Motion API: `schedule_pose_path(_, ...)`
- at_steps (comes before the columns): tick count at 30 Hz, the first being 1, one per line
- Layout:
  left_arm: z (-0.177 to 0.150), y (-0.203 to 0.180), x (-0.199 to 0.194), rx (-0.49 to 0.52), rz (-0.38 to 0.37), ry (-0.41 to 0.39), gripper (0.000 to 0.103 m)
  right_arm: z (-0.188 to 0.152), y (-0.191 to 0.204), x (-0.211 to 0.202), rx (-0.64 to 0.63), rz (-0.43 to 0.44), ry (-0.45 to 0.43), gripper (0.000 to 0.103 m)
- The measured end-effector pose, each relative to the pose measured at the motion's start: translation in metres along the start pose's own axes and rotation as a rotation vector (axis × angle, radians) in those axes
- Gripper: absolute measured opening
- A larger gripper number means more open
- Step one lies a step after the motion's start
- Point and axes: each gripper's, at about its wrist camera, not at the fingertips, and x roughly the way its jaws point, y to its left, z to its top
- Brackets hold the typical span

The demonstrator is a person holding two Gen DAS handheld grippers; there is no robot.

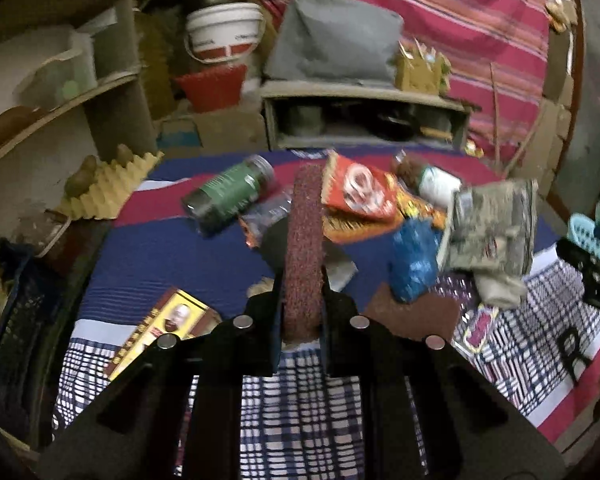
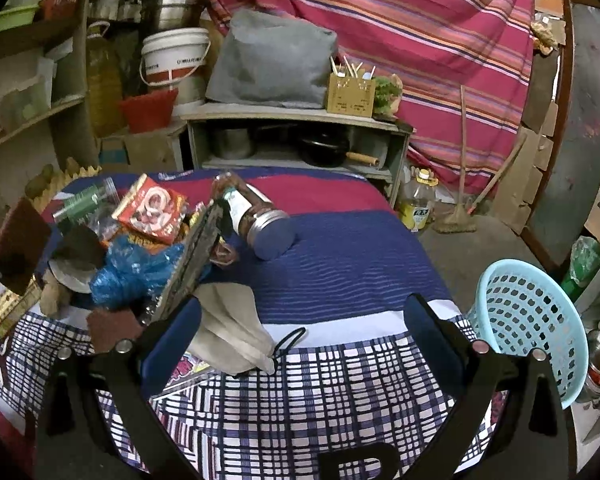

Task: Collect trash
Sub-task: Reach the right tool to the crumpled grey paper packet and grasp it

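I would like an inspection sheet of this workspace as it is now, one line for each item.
Surface: table under a striped and checked cloth.
Job's things: red snack wrapper, blue plastic bag, green-labelled jar and brown jar lying on their sides, light blue basket at the table's right edge.
Clutter: yellow box, grey cloth.
Grippers: left gripper fingers shut on a reddish-brown scouring pad; right gripper open, empty.
Cables: nothing seen.
Surroundings: shelves with a white bucket, pots, striped curtain.
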Motion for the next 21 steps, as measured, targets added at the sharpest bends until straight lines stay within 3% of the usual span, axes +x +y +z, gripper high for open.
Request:
schedule_pose_path(6, 0.008, 0.015, -0.003, -0.044, 0.033, -0.032, 0.013, 0.004, 0.001, -0.005, 0.017, 0.046, -0.027, 0.099)
schedule_pose_path(12, 0.007, 0.023, -0.001, -0.028, 0.09, -0.04, 0.013, 0.004, 0.018, -0.001, -0.015, 0.068, -0.021, 0.099)
schedule_pose_path(21, 0.007, 0.029, -0.005, -0.041, 0.097, -0.055, 0.013, 0.008, 0.039, 0.009, -0.056, 0.055, -0.017, 0.099)
